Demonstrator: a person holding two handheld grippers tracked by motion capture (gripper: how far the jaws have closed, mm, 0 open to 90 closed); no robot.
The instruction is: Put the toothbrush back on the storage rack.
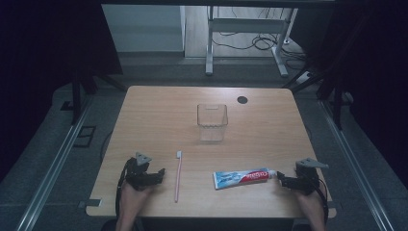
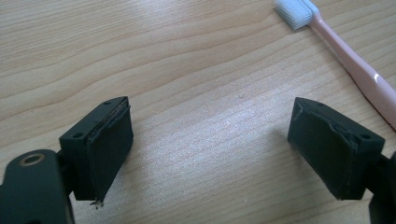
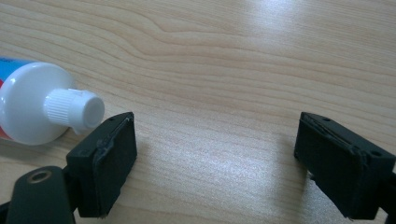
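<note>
Nearest the person, the left gripper (image 1: pixel 161 172) rests low on the table (image 1: pixel 159 103) with its fingers (image 2: pixel 105 144) spread wide and nothing between them. The pink toothbrush (image 1: pixel 178 175) lies just beside it toward the middle of the table, bristle end pointing away from the person; in the left gripper view it runs past the far finger, off the line between the jaws. To take it well, this gripper probably needs to slide sideways until the handle sits midway between the fingers, then close across the narrow handle, not the bristles.

The right gripper (image 1: pixel 280 179) also has its fingers (image 3: pixel 107 163) wide apart and empty. The toothpaste tube (image 1: pixel 243 177) lies flat with its white cap (image 3: pixel 74 108) almost touching one finger. A good grasp likely means shifting toward the tube's shoulder, so both fingers straddle the firm neck and do not squeeze the soft body.

Farther back, the clear plastic cup (image 1: pixel 211 121) stands upright, well apart from both, near the table's centre.
</note>
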